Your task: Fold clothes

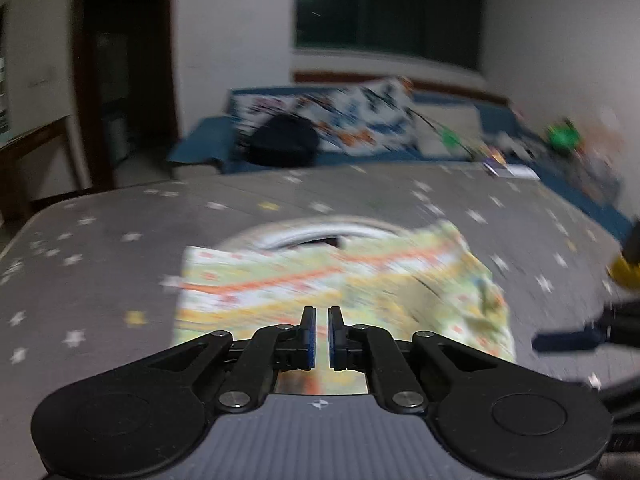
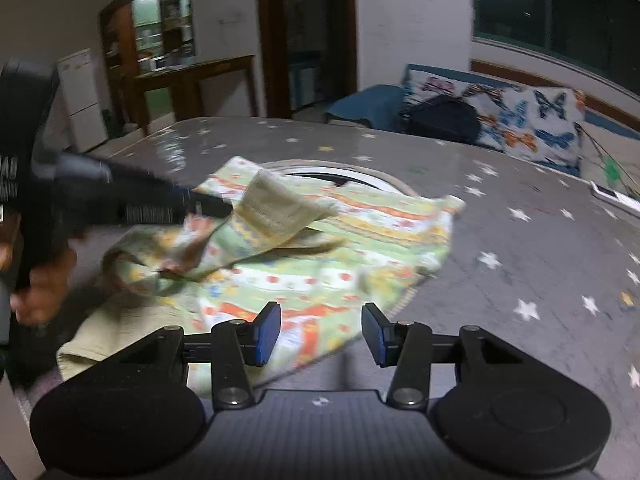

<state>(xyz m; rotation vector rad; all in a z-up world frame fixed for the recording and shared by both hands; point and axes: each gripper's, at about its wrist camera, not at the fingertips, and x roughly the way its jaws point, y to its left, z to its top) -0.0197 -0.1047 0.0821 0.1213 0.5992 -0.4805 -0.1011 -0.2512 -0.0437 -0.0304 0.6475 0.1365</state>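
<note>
A green, yellow and orange patterned garment lies on the grey star-patterned table. In the right wrist view my left gripper comes in from the left and is shut on a fold of the garment, lifting it. In the left wrist view the left gripper has its jaws nearly together, over the blurred garment. My right gripper is open and empty, just above the garment's near edge. It shows at the right edge of the left wrist view.
A round ring-shaped inset sits in the table under the garment's far side. Behind the table are a blue sofa with a butterfly cushion and a dark bag. Small items lie at the table's right edge.
</note>
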